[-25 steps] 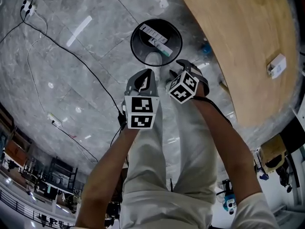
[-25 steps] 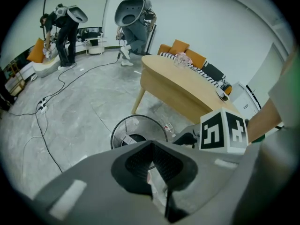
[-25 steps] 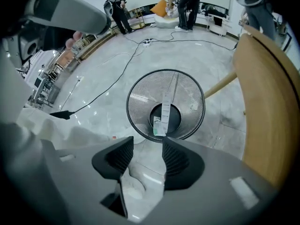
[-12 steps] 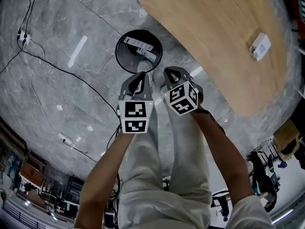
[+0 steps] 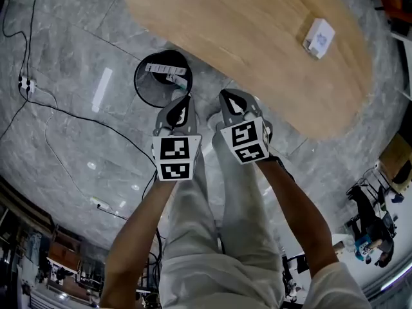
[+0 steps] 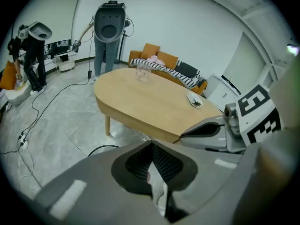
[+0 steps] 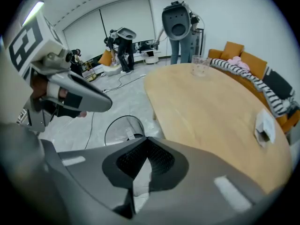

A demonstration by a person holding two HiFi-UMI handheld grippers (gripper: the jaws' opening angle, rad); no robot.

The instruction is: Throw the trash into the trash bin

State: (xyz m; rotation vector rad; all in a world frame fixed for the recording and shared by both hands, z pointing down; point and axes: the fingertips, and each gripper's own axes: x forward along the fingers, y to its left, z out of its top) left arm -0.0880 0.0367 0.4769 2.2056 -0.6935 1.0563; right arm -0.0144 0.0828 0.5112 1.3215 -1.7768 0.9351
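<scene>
some of the job looks done: beside the wooden table (image 5: pixel 257 50) the trash bin (image 5: pixel 143 90) already holds white trash (image 5: pixel 165 69). your left gripper (image 5: pixel 185 98) and right gripper (image 5: pixel 224 95) are both closed on nothing. one white packet (image 5: pixel 318 37) on the table may remain.

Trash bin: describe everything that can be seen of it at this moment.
The trash bin is round, black and open-topped. In the right gripper view its wall looks thin and see-through, perhaps mesh. It stands upright on the grey marbled floor, close to the rounded edge of the wooden table. A few white strips of trash lie inside it. Nothing else appears to touch it.
</scene>
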